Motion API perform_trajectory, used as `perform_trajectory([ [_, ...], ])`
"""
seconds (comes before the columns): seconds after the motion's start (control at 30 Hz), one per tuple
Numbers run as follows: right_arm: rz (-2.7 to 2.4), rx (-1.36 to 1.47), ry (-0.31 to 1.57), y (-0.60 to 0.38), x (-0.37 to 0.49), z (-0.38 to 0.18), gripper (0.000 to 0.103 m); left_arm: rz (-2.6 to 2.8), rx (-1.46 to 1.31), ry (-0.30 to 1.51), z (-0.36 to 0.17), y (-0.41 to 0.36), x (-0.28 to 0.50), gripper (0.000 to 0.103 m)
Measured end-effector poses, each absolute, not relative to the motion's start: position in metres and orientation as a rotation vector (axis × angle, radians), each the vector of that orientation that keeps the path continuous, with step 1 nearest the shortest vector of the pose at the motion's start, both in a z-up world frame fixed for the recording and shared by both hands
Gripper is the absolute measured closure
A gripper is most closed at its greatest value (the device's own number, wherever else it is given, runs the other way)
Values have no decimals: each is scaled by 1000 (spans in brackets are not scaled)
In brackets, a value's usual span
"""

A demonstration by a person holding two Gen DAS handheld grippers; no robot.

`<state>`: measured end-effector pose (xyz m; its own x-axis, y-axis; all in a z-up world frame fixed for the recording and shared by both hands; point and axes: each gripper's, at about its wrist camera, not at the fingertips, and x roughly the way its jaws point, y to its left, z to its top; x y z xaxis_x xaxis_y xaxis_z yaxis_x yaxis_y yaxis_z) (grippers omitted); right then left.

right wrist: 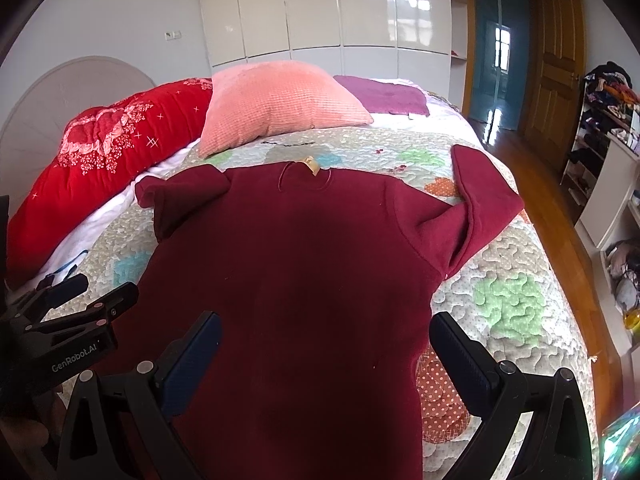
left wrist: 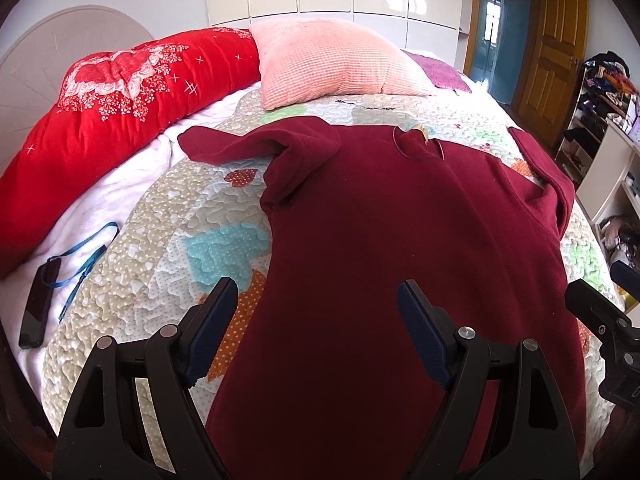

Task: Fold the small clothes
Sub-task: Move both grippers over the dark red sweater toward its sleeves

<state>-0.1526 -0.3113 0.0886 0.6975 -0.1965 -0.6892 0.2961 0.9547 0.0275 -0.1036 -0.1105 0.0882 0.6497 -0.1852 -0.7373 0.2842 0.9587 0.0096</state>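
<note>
A dark red long-sleeved top (left wrist: 400, 248) lies spread flat on the patchwork quilt (left wrist: 160, 248), neck with a small tan label (left wrist: 420, 133) at the far end. It also shows in the right wrist view (right wrist: 300, 280). Both sleeves are bent and partly folded. My left gripper (left wrist: 316, 300) is open and empty, hovering over the top's near left edge. My right gripper (right wrist: 324, 336) is open and empty over the top's near right edge. Each gripper shows at the edge of the other's view.
A pink pillow (left wrist: 332, 60), a red floral quilt roll (left wrist: 100, 120) and a purple cloth (right wrist: 384, 94) lie at the far end. A black phone with a blue strap (left wrist: 38, 308) lies left. Shelves (right wrist: 608, 148) and wooden floor (right wrist: 532, 176) are on the right.
</note>
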Motion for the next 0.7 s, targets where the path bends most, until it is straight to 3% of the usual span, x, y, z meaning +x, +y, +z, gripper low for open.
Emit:
perform_trajectory([
  [0.7,-325,125,792,-313,-109,73,0,-311,122,823,78,-123,-67,21],
])
